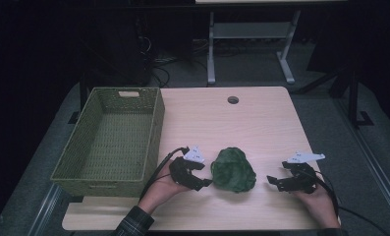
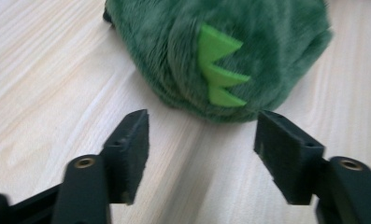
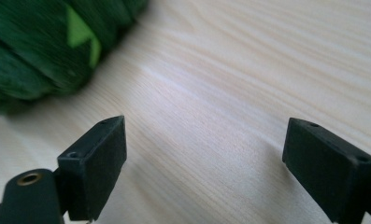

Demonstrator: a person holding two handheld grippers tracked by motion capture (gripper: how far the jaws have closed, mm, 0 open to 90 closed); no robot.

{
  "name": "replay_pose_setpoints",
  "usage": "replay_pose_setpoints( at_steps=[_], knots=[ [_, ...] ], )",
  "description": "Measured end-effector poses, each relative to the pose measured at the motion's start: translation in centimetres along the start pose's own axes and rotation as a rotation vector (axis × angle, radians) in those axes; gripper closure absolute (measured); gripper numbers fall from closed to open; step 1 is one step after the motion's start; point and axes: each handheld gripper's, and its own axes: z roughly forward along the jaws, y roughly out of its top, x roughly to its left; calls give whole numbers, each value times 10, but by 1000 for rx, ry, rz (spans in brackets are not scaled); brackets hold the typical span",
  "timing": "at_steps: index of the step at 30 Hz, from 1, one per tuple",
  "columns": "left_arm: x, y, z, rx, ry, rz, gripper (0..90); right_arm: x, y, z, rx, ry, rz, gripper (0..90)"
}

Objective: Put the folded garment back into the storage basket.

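Observation:
A dark green plush toy (image 1: 233,169) lies crumpled on the wooden table (image 1: 222,118), between both hands. In the left gripper view its fur (image 2: 248,51) carries bright green felt spikes (image 2: 220,65). My left gripper (image 1: 206,181) sits just left of the toy, and its jaws stand open with nothing between them (image 2: 202,154); the toy lies just beyond the tips. My right gripper (image 1: 271,181) is a short way right of the toy, jaws open over bare wood (image 3: 204,163). The toy (image 3: 38,46) fills the upper left corner of that view.
A green woven basket (image 1: 155,123) stands on the table's left side, next to my left hand. A round cable hole (image 1: 233,100) marks the table's far edge. Beyond the table a desk frame (image 1: 211,49) stands on a dark floor.

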Motion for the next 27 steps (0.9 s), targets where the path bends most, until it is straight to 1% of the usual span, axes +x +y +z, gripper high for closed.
replay_pose_setpoints(
  at_steps=[1, 2, 4, 6, 7, 9, 11, 15, 17, 18, 23, 24, 26, 27],
  knots=[
    [0, 2, -1, 3, -10, 5, 303, 2, -1, 3, 13, -22, -5, 119],
    [1, 5, -3, 2, -10, 16, 274, 4, -1, 5, 8, -43, -15, 99],
    [0, 9, -5, -3, -19, 22, 239, 5, -1, 7, 3, -34, -27, 88],
    [0, 13, -5, 8, -33, 35, 188, 5, -3, 8, -13, -31, -33, 76],
    [-1, 16, -4, 15, -36, 47, 182, 5, -3, 8, -12, -31, -31, 76],
    [-3, 20, -2, 23, -40, 53, 171, 5, -3, 8, -12, -31, -29, 76],
    [-4, 24, 0, 23, -49, 75, 153, 6, -3, 7, -10, -32, -20, 76],
    [-8, 36, 2, 39, -58, 132, 140, 6, -4, 7, -13, -34, -20, 76],
    [-8, 43, 3, 48, -50, 160, 137, 6, -4, 7, -13, -34, -20, 76],
    [-8, 46, 4, 44, -51, 159, 137, 6, -4, 7, -13, -34, -20, 76],
    [-11, 56, 14, 57, -57, 201, 137, 6, -3, 7, -13, -33, -20, 76],
    [-11, 57, 17, 69, -57, 210, 137, 6, -3, 7, -13, -33, -20, 76],
    [-11, 60, 23, 112, -34, 248, 137, 6, -3, 7, -13, -33, -20, 76],
    [-11, 61, 27, 125, -35, 259, 136, 6, -3, 7, -13, -32, -21, 76]
  ],
)
